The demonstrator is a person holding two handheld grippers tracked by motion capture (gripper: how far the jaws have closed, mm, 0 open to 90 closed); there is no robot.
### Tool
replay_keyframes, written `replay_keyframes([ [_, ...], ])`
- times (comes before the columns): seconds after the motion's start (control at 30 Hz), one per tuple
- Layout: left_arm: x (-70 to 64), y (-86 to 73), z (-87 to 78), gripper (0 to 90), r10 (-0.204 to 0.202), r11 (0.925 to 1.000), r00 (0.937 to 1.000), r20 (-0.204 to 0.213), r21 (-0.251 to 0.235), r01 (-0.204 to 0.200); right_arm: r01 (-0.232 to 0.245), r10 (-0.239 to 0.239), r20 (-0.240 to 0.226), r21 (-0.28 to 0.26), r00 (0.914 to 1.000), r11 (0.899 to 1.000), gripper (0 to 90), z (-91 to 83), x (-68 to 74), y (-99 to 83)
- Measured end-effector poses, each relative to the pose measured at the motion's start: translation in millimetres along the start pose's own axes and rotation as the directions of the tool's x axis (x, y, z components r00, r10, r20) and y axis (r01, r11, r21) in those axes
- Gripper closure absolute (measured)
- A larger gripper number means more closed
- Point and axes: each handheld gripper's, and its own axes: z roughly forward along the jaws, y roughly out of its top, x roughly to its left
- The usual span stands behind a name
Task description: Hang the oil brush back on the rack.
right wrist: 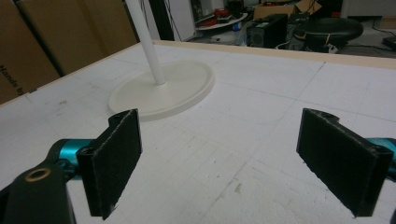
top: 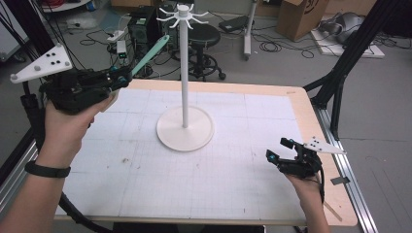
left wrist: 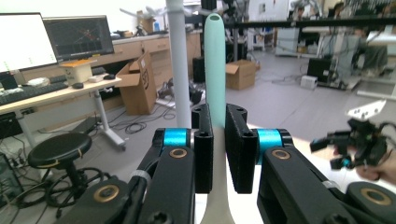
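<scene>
the left gripper (top: 124,77) clamps a mint-green utensil (top: 149,55) at ten o'clock of the white stand (top: 184,73), raised above the table; a slack grip could let it swing past the hooks (top: 183,14). the right gripper (top: 281,150) rests wide at four o'clock.

The left hand (top: 68,124) is lifted up high at the left side, and its left gripper (top: 124,76) has its jaws squeezed tight together. The right hand (top: 306,187) sits low near the right edge, and its right gripper (top: 279,150) has its jaws spread wide apart
</scene>
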Motion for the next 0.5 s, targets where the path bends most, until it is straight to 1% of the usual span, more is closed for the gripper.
replay_keyframes([
  [0.03,0.4,1.0,0.4,82.2,0.000,1.0000,1.0000,0.002,0.001,0.000,-0.004,0.004,-0.001,-0.001,1.0000,1.000,13.2,-0.1,0.0,0.0],
  [0.1,0.2,3.6,1.9,82.2,0.012,0.9999,0.9999,-0.008,0.013,-0.012,-0.004,0.004,-0.002,0.002,1.0000,1.000,13.2,-0.5,-0.2,0.1],
  [0.13,0.1,4.5,2.5,82.2,0.007,0.9999,1.0000,-0.007,0.010,-0.007,-0.005,0.005,-0.001,0.000,1.0000,1.000,13.2,-0.3,-0.1,0.1],
  [0.3,-0.6,9.2,5.8,82.2,0.015,0.9999,0.9999,-0.004,0.004,-0.015,0.002,-0.002,-0.002,0.001,1.0000,1.000,13.3,0.0,-0.2,0.1],
  [0.37,-0.7,10.9,7.4,82.2,0.021,0.9997,0.9997,-0.010,0.011,-0.021,0.002,-0.002,-0.002,0.002,1.0000,1.000,13.3,0.0,-0.2,0.1],
  [0.5,0.7,13.7,9.0,82.2,0.020,0.9998,0.9997,-0.016,-0.002,-0.020,0.003,-0.003,-0.004,0.001,1.0000,1.000,13.3,-0.2,-0.1,0.1],
])
